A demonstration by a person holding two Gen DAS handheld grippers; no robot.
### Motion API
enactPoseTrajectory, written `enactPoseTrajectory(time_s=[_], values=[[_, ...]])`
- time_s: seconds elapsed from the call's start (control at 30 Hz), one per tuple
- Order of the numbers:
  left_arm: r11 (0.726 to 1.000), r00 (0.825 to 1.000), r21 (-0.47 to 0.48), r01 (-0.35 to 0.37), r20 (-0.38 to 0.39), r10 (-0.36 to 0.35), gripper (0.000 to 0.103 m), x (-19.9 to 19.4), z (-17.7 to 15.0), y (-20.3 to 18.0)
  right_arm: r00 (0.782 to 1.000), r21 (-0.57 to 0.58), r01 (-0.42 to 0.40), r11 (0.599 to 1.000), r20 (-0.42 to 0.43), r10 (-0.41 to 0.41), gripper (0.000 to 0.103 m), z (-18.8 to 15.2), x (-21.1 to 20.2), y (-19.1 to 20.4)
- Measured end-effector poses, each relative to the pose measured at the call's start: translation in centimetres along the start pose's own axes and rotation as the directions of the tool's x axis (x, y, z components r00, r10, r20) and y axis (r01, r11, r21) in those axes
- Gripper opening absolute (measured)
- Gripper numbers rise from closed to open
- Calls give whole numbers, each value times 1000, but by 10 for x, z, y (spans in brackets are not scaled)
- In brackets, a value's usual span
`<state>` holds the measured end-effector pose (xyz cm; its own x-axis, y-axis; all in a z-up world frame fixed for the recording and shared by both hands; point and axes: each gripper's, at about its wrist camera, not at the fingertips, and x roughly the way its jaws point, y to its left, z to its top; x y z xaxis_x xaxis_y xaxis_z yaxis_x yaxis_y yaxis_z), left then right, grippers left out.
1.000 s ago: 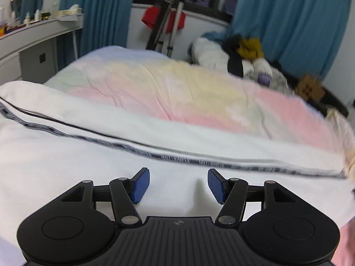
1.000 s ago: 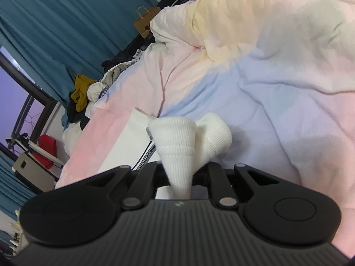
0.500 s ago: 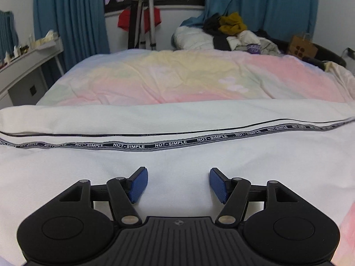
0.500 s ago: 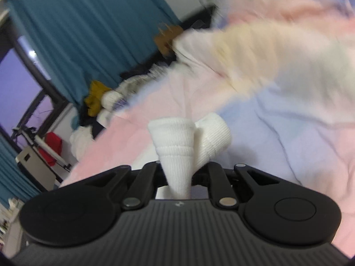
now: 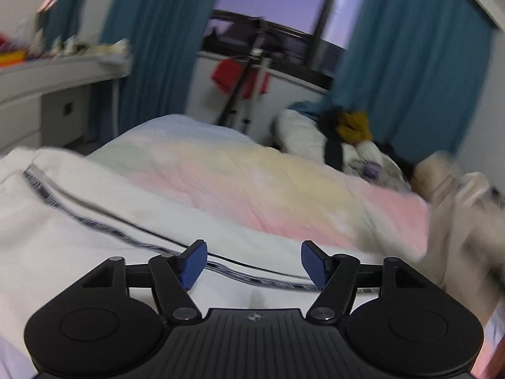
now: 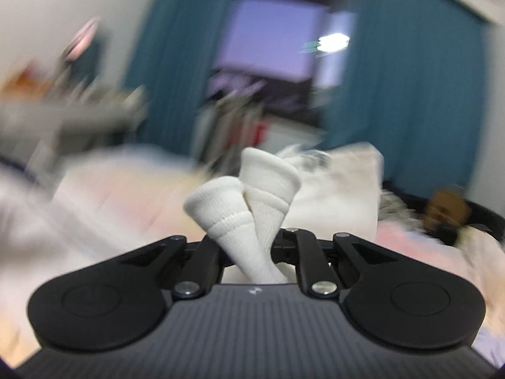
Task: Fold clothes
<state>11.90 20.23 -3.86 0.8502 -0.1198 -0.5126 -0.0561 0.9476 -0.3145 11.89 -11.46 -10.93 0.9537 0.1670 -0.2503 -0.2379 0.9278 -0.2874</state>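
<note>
A white garment (image 5: 72,227) with a dark lettered stripe (image 5: 94,222) lies spread on the pastel bedspread (image 5: 268,183). My left gripper (image 5: 254,263) is open and empty just above the garment, blue pads (image 5: 192,262) apart over the stripe. My right gripper (image 6: 252,246) is shut on the garment's white ribbed cuff (image 6: 249,195), which sticks up bunched between the fingers. More of the white cloth (image 6: 341,189) hangs behind it. In the left wrist view a blurred cream part of the garment (image 5: 457,208) is lifted at the right.
A pile of clothes (image 5: 344,139) sits at the bed's far side. Blue curtains (image 5: 410,72), a window and a stand with red cloth (image 5: 233,75) are behind. A white desk (image 5: 47,82) is at the left. A brown bag (image 6: 448,211) is at the right.
My right gripper has swung up and around with the cuff, from facing the bedspread to facing the window. My left gripper view has tilted and shifted; it stays open over the garment.
</note>
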Motion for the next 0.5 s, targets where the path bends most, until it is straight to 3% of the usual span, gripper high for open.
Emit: enactPoseTrajectory(time_s=[0.07, 0.2, 0.33, 0.5], values=[[1000, 1000, -7, -7, -22, 7, 69, 7, -2, 1, 991, -76, -89, 993, -104, 81, 12, -23, 17, 33], [1000, 998, -8, -20, -65, 20, 68, 22, -6, 2, 973, -57, -141, 988, -191, 128, 12, -42, 31, 48], [999, 997, 38, 5, -76, -3, 68, 33, -11, -10, 975, 22, -148, 989, -164, 149, 12, -34, 28, 33], [996, 996, 84, 40, -80, -33, 69, 34, -15, -27, 972, 38, -161, 986, -165, 165, 12, -36, 27, 33]])
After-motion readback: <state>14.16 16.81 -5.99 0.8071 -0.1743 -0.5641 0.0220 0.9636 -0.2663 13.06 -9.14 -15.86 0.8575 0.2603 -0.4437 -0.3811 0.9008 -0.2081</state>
